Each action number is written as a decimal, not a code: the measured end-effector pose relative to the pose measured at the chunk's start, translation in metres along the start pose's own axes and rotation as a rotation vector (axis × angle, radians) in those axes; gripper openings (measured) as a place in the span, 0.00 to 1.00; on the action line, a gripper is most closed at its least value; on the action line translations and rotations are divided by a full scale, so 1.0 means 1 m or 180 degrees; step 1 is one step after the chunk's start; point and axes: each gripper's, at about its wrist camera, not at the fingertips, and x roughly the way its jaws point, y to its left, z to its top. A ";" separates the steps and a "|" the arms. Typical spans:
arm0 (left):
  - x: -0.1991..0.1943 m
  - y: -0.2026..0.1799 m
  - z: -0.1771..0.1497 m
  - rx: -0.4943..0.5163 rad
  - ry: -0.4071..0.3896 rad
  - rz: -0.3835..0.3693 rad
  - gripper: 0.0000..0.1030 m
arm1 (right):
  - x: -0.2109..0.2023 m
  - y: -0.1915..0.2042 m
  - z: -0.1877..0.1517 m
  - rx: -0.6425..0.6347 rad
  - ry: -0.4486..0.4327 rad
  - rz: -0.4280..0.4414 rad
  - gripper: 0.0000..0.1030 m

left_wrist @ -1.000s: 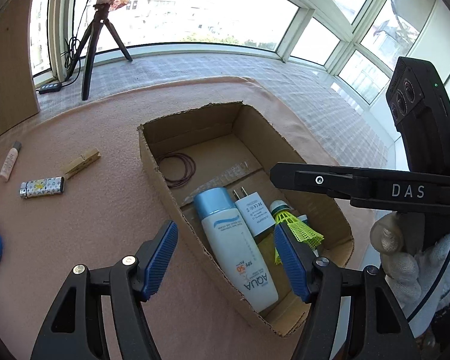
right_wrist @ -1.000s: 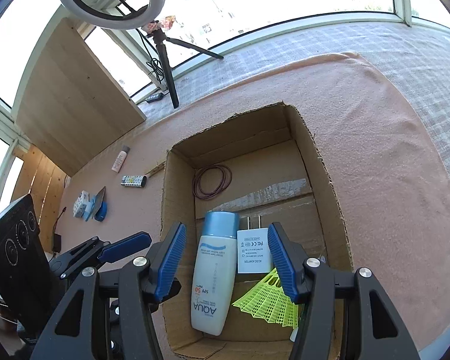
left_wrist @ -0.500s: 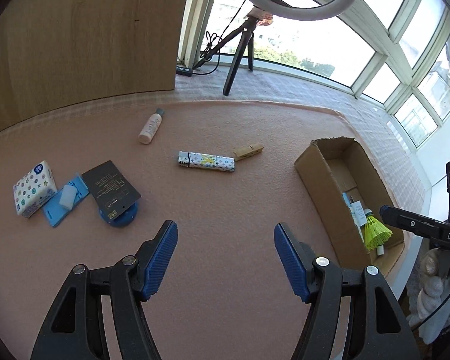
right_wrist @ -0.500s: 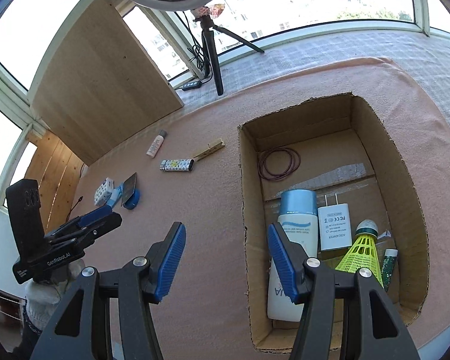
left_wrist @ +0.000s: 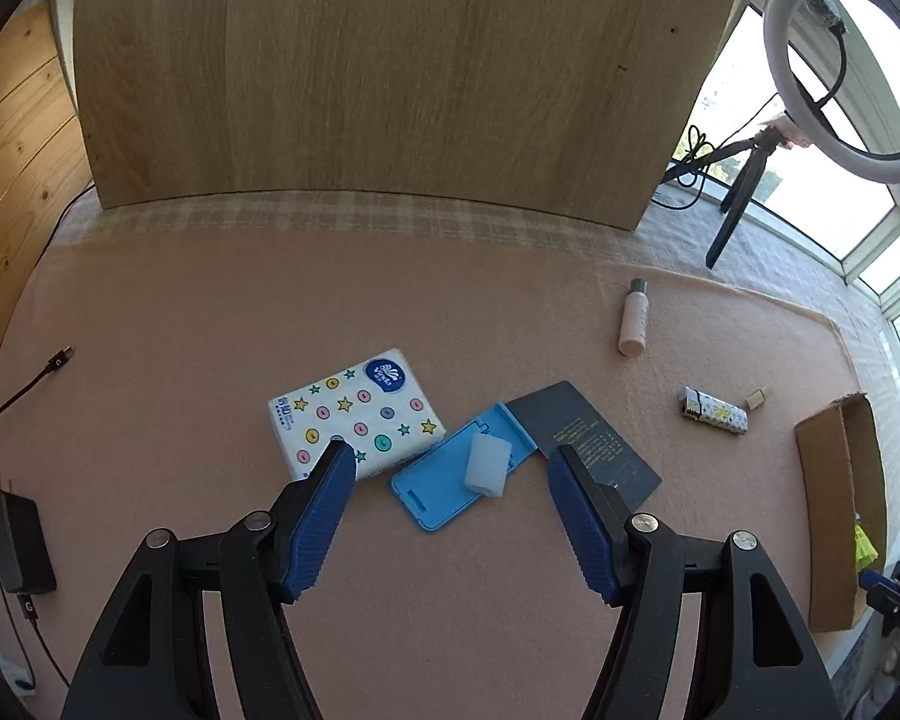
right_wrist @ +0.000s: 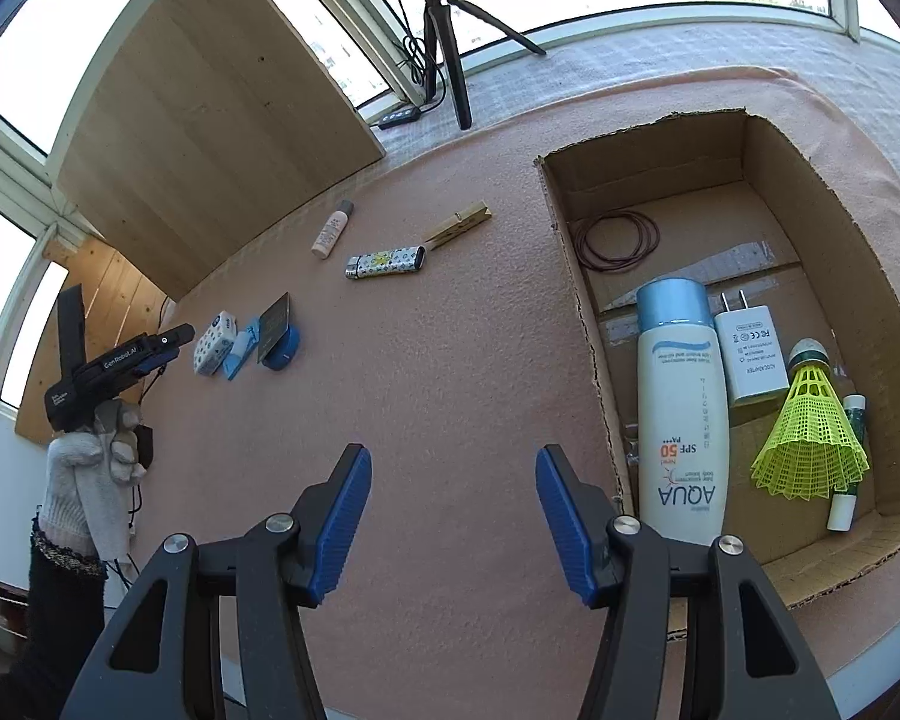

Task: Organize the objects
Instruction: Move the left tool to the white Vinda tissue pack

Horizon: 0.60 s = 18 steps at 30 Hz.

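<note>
Blue ribbed pads frame the left wrist view: the left gripper [left_wrist: 450, 480] has its jaws standing wide apart with nothing between them, hanging above the pink felt desk [left_wrist: 180, 330]. Straight ahead of the jaws, just past the tips, lies the blue card holder [left_wrist: 444, 489] with a small white block [left_wrist: 487, 468] resting on it; its long axis runs on a slant, from near the left pad up toward the right pad. The patterned tissue pack [left_wrist: 354, 420] lies touching the holder's left end, partly behind the left pad, and a dark card [left_wrist: 588, 441] overlaps the holder on the right-pad side. Well off to the right of the jaws are a small bottle [left_wrist: 633, 324], a lighter [left_wrist: 713, 411] and the edge of the cardboard box [left_wrist: 834, 510].

From the right wrist, the right gripper [right_wrist: 453, 510] is likewise parted and empty, over bare felt. The box sits just to the right of its jaws, already holding a sunscreen bottle [right_wrist: 681, 414], a charger [right_wrist: 750, 354], a shuttlecock [right_wrist: 810, 438] and a coil of wire [right_wrist: 615, 240]. The tissue pack and holder lie far up and to the left of these jaws, right by the left gripper, so I judge the left hand much the nearer for the next pick.
</note>
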 end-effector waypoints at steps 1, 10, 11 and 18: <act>0.003 0.006 0.005 -0.0032 0.0008 0.0011 0.68 | 0.000 -0.001 -0.002 0.0020 0.0002 -0.0020 0.52; 0.045 0.044 0.042 -0.0293 0.0166 -0.0003 0.68 | -0.005 -0.002 -0.011 0.0113 -0.0023 -0.0127 0.52; 0.050 0.044 0.044 -0.0296 0.0197 -0.0020 0.68 | -0.005 -0.001 -0.012 0.0106 -0.0021 -0.0147 0.52; 0.078 0.044 0.040 -0.0225 0.0399 0.0009 0.66 | -0.004 -0.003 -0.017 0.0114 0.0020 -0.0243 0.52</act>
